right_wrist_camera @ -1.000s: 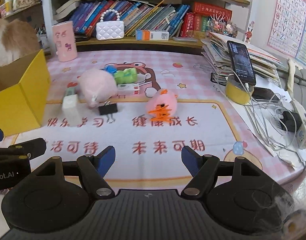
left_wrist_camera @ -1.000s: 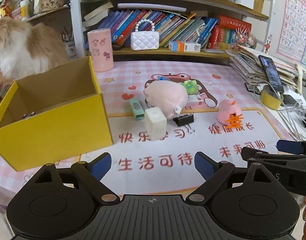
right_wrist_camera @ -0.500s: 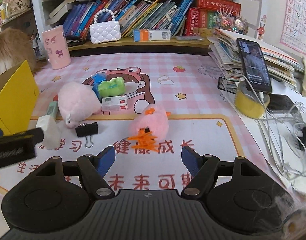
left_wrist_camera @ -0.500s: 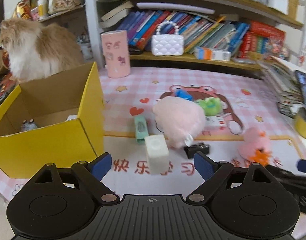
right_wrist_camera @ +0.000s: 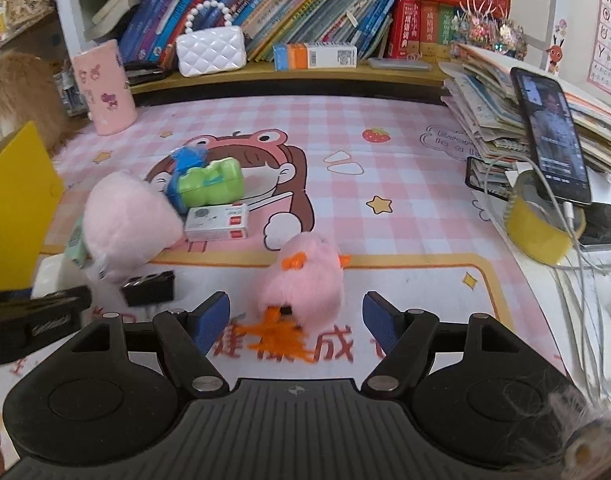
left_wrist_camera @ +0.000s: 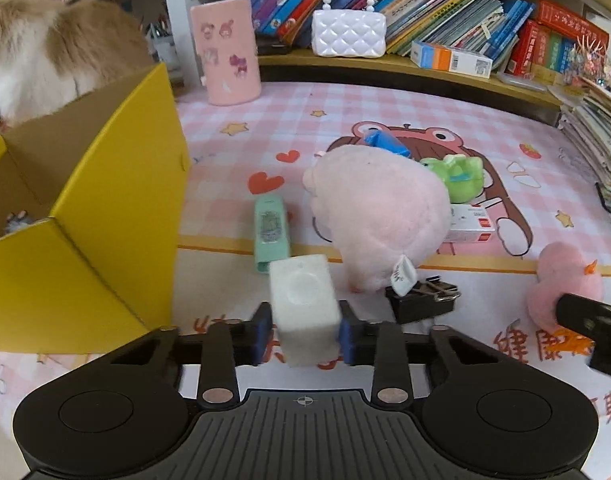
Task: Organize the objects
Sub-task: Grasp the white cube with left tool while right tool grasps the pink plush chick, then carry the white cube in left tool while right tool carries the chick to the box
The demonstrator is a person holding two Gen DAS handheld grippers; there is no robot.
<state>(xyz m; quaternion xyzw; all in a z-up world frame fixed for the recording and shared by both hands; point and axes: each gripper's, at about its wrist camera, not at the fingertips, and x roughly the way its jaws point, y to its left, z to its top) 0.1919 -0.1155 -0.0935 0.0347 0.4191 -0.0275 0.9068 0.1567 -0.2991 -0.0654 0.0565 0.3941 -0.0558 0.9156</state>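
My left gripper (left_wrist_camera: 304,338) is shut on a white block (left_wrist_camera: 305,306) on the pink mat. An open yellow cardboard box (left_wrist_camera: 117,200) stands just left of it. Behind the block lie a mint green case (left_wrist_camera: 270,232), a large pink plush (left_wrist_camera: 379,210) and a black binder clip (left_wrist_camera: 423,300). My right gripper (right_wrist_camera: 295,326) is open, its fingers on either side of a small pink plush chick (right_wrist_camera: 305,280) with orange feet. A green toy (right_wrist_camera: 209,182), a blue item (right_wrist_camera: 187,158) and a small white box (right_wrist_camera: 217,222) lie further back.
A cat (left_wrist_camera: 45,52) sits behind the box. A pink cup (left_wrist_camera: 225,52) and a white purse (left_wrist_camera: 348,34) stand by the bookshelf. At right are a stack of papers (right_wrist_camera: 505,120), a phone (right_wrist_camera: 549,132) on a yellow tape roll (right_wrist_camera: 541,224) and cables (right_wrist_camera: 585,280).
My left gripper moved forward to the white block and shut on it. My right gripper moved forward until the pink chick lies between its open fingers.
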